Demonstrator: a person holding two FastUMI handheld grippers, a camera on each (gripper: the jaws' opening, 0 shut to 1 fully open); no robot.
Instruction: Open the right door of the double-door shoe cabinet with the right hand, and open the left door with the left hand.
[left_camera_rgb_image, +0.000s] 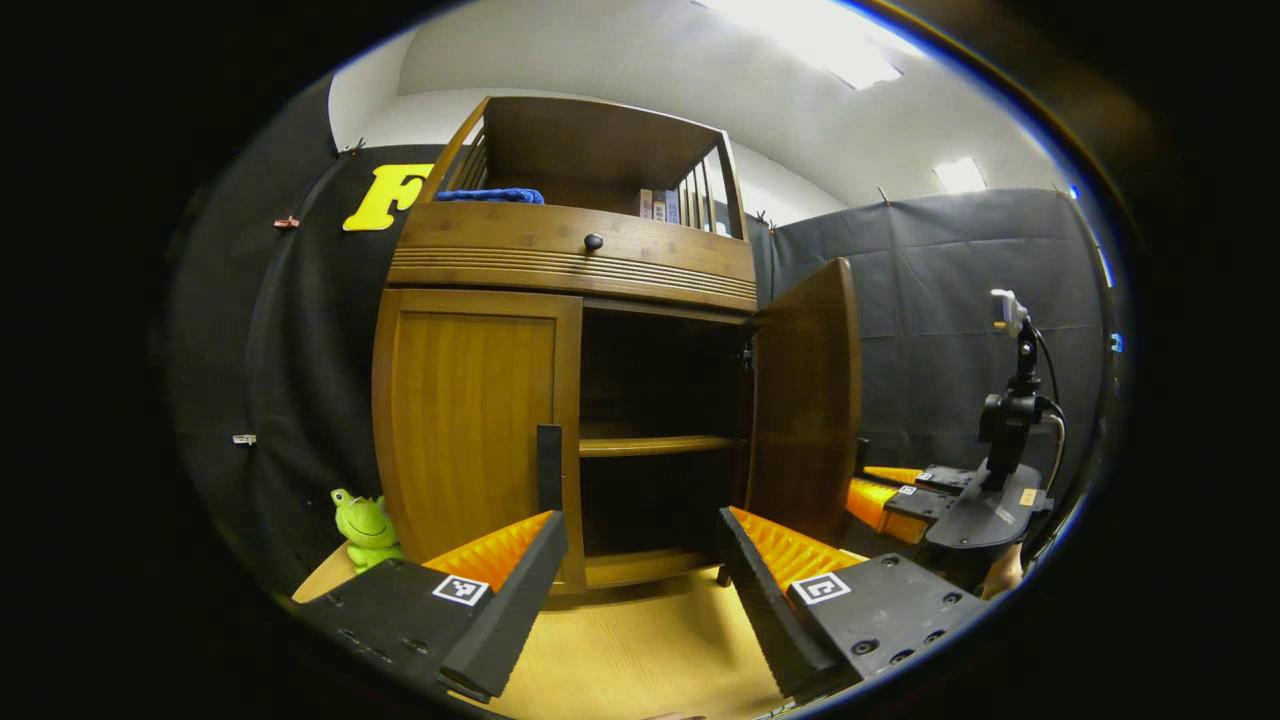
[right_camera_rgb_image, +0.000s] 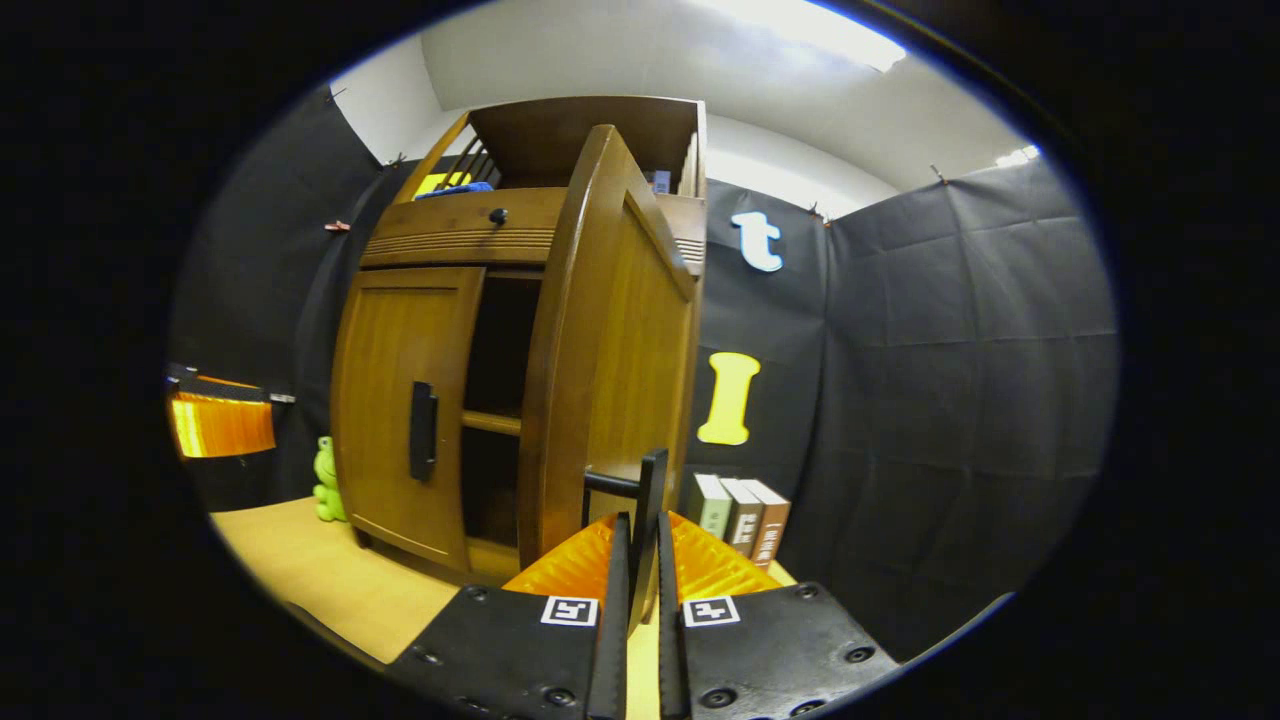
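Note:
The wooden shoe cabinet stands just ahead. Its left door is closed, and the dark upright handle sits at its inner edge. My left gripper is open, low in front of the cabinet, with that handle just above its left finger and not touched. The right door stands swung out. In the right gripper view, my right gripper is shut on the right door's handle, with the door edge-on before it. The left door's handle is free.
A green frog toy sits at the cabinet's left foot. Three books stand by its right side. A shelf crosses the open half. A drawer knob and a blue cloth are higher up. Light wooden floor lies below.

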